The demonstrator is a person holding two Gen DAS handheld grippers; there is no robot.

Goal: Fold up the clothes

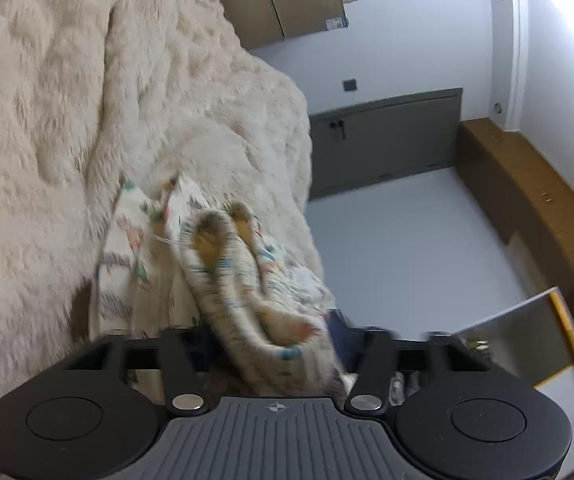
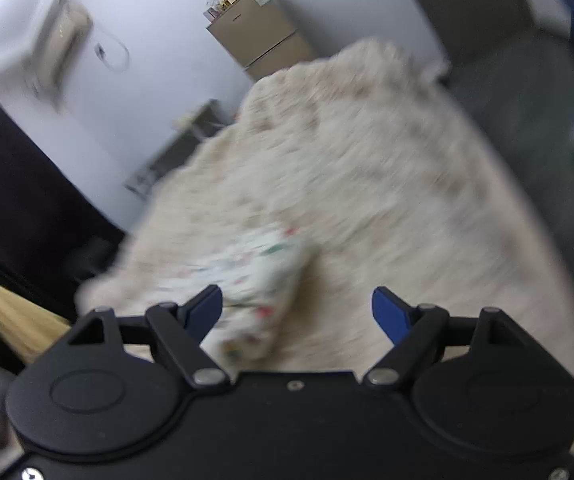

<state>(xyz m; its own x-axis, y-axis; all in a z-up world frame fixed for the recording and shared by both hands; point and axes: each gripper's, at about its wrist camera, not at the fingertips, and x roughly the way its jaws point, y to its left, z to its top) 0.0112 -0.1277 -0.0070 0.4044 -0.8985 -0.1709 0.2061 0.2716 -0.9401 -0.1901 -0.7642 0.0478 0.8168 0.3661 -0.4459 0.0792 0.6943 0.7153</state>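
A small cream garment (image 1: 223, 276) with a coloured print hangs bunched over my left gripper (image 1: 275, 340), above the fluffy cream blanket (image 1: 67, 120). The cloth covers the left fingers, so I cannot see how they stand. In the right wrist view the same garment (image 2: 259, 280) lies as a folded bundle on the blanket (image 2: 367, 184), just ahead of the left blue fingertip (image 2: 207, 308). My right gripper (image 2: 299, 312) is open and empty, beside the bundle. The right view is blurred by motion.
A tan fridge (image 1: 287, 4) stands against the white wall, also in the right wrist view (image 2: 259, 36). Grey cabinet (image 1: 383, 140) and a wooden ledge (image 1: 527, 200) lie to the right. A dark area (image 2: 19, 200) lies beyond the blanket's left edge.
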